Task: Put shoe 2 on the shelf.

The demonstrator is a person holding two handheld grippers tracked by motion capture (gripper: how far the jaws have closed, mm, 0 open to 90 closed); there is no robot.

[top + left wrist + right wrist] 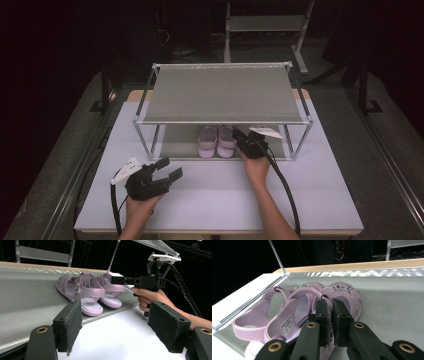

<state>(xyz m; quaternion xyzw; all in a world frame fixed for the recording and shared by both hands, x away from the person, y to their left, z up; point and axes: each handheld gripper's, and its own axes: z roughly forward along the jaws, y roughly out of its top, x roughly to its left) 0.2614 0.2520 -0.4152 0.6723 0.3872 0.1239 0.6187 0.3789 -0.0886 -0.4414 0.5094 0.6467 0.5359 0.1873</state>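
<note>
A pair of lilac sandals (216,141) stands side by side on the lower shelf (176,144) of a metal-framed shoe rack (222,92). My right gripper (239,136) reaches under the top shelf, its jaws shut on the back strap of the right sandal (342,290). The left sandal (274,312) lies beside it, its insole label showing. My left gripper (170,168) hovers over the white table (225,195) at the front left, open with nothing between its pads (71,322). From there I see the sandals (85,292) and the right gripper (117,280) at their heels.
The rack's thin posts (146,140) and front rail bound the lower shelf. Its grey top shelf overhangs the sandals. A second light-coloured frame (265,22) stands behind the table in the dark. The table's front edge lies close to the forearms.
</note>
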